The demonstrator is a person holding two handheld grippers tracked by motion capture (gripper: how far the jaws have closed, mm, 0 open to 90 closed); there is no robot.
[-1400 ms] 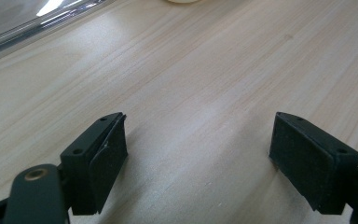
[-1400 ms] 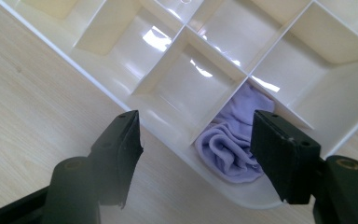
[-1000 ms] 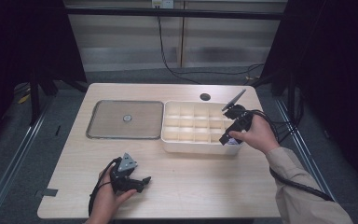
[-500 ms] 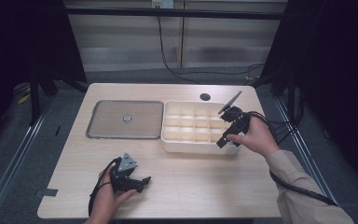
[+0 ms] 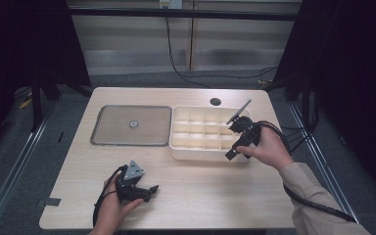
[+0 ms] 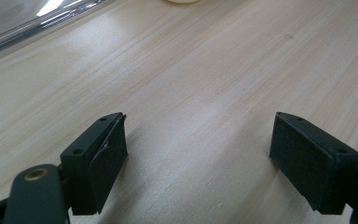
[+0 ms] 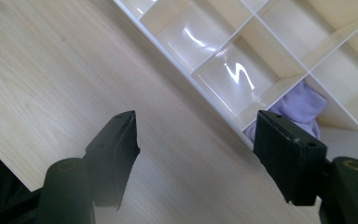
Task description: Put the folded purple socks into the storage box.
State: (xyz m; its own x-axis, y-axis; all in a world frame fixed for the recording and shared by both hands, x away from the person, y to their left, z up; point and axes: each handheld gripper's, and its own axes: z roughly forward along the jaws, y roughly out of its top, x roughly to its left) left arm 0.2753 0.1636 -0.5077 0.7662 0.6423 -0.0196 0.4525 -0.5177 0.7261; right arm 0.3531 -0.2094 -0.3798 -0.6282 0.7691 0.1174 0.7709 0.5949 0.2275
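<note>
A white box point(image 5: 196, 152) divided into several compartments stands right of the table's centre. A pale purple soft item point(image 7: 303, 108) lies in its near corner compartment, in the right gripper view. My right gripper point(image 5: 232, 149) hovers over the box's near right corner, tilted down toward the table. Its jaws stand open point(image 7: 196, 140) with nothing between them, straddling the box's front wall point(image 7: 200, 88). My left gripper point(image 5: 146, 190) rests low at the table's front left. It is open point(image 6: 198, 140) over bare wood, holding nothing.
A flat grey tray point(image 5: 112, 128) with a small round knob point(image 5: 133, 124) lies left of the box; its shiny edge point(image 6: 37, 24) shows in the left gripper view. A dark round hole point(image 5: 215, 102) sits behind the box. Cables trail from both grippers.
My right gripper has drifted a little toward the near edge of the box and lower. The left gripper has stayed where it was.
</note>
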